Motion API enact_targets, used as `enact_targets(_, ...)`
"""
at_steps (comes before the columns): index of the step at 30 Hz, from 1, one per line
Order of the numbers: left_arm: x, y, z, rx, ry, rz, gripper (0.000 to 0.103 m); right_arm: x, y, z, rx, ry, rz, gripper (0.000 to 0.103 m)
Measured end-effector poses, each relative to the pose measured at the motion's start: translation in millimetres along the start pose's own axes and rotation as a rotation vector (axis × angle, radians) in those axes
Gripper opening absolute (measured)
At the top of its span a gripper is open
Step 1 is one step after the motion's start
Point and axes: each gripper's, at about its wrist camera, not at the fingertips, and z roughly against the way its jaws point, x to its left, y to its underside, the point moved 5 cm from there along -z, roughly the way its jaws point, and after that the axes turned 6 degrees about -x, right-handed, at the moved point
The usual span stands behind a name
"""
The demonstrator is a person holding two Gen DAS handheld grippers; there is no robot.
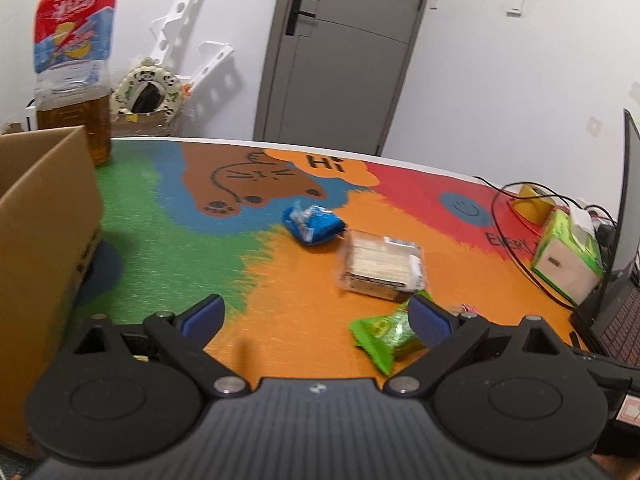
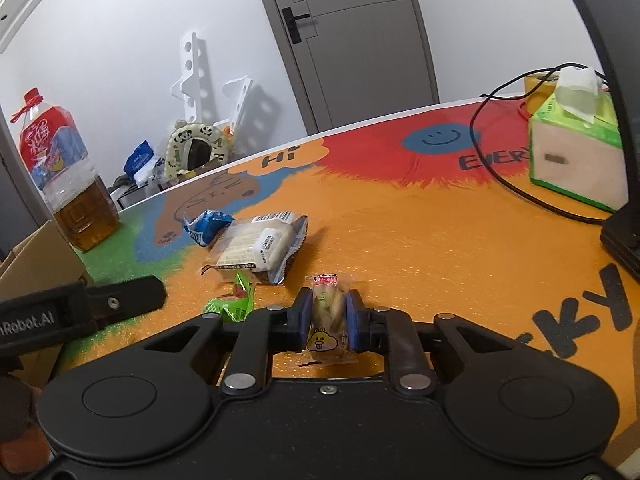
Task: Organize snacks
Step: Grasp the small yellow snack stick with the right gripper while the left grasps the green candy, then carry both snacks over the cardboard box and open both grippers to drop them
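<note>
Two hand-held grippers: right hand-held gripper (image 2: 329,318) clamps a small snack packet (image 2: 326,320); left hand-held gripper (image 1: 316,316) gapes, empty. Slippery wrapping could slide free before reaching the cardboard box (image 1: 44,216) at nine o'clock.

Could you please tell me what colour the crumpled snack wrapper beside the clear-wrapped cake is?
Blue snack wrapper; left wrist view shows it best.

home room | grey door (image 1: 340,48), cartoon table mat (image 2: 440,232), tissue box (image 2: 576,152), laptop (image 1: 616,308)
</note>
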Motion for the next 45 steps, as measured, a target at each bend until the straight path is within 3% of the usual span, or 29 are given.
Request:
enact_targets(10,-29,9,-14,0.028,0.05,-0.039,0.096,-21,-8,9,-0.046,0.066,-0.043,0.02)
enact_targets(16,-39,16,-27,0.051,0.043,-0.041,0.095,-27,-12,12,-0.062,0.08,-0.061,0.02)
enact_targets(19,-40,23,-32,0.058,0.03,-0.048,0.082,-29,-12,11,-0.056,0.074,-0.072,0.02)
enact_targets(24,-43,24,-29,0.043,0.013,-0.081,0.036,-27,-11,10,-0.055,0.06,-0.075,0.02)
enact_targets(30,-34,26,-19,0.043,0.022,-0.044,0.033,-22,-12,12,-0.061,0.036,-0.066,0.02)
enact_targets(37,-18,15,8,-0.009,0.008,-0.003,0.033,-7,-10,12,-0.049,-0.043,-0.079,0.02)
enact_targets(45,-2,-2,29,-0.054,-0.006,0.04,0.033,8,-16,23,-0.067,-0.073,-0.11,0.02)
